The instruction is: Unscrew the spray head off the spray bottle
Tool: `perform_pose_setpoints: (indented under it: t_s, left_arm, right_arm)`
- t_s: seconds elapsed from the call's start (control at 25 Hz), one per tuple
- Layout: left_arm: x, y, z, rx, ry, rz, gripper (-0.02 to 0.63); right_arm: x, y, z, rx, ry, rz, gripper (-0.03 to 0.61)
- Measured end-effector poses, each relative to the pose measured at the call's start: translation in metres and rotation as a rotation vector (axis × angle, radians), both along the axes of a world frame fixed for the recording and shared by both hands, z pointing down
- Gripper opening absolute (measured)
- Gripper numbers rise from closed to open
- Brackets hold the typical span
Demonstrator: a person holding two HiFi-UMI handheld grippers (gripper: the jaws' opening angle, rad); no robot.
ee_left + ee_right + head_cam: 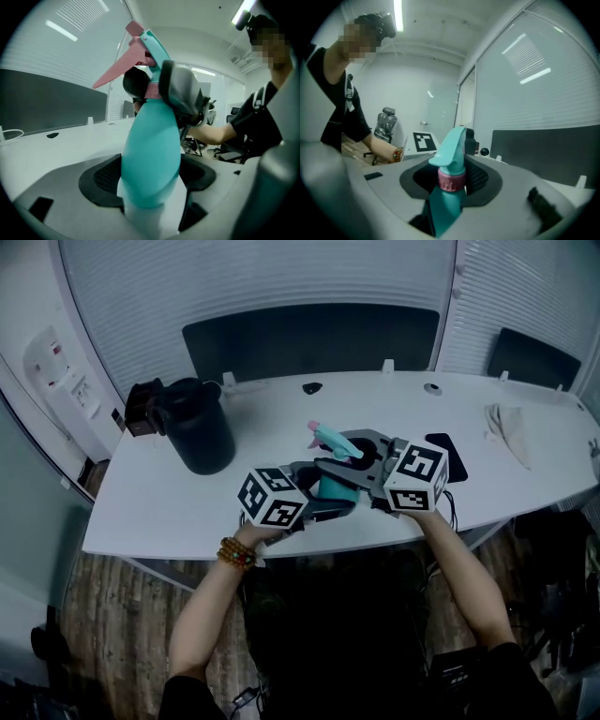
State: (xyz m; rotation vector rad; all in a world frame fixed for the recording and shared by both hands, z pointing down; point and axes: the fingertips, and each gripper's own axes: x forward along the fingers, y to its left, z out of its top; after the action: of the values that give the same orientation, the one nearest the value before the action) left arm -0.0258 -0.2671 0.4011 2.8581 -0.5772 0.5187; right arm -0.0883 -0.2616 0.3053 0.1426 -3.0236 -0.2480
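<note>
unscrewing looks barely begun: the head (451,143) sits on the bottle (152,154) at the near edge of the table (187,502). left tool (328,491) clamps the bottle's body, right tool (356,463) is closed on the pink collar (451,180) under the head. table is white and long, blinds (281,277) behind, a dark jug (199,432) well apart.

Light: bright, even; ceiling strip light (397,14), upper left of right gripper view.
Edges: fisheye bend, dark corners, both gripper views.
Focus: spray bottle (152,154) base soft.
</note>
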Motion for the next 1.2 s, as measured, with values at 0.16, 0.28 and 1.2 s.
perform_pose_setpoints:
  t_s: [0.16, 0.28, 1.2]
  left_arm:
    - [0.0, 0.02, -0.002, 0.002, 0.007, 0.189, 0.374]
    - [0.001, 0.039, -0.003, 0.003, 0.014, 0.337, 0.374]
    - [0.001, 0.025, -0.006, 0.015, 0.029, 0.2, 0.374]
  right_arm:
    - [0.003, 0.022, -0.002, -0.008, -0.038, -0.169, 0.126]
    - [0.004, 0.045, -0.005, 0.001, -0.05, -0.301, 0.126]
    - [0.018, 0.028, -0.006, 0.101, -0.043, -0.116, 0.127]
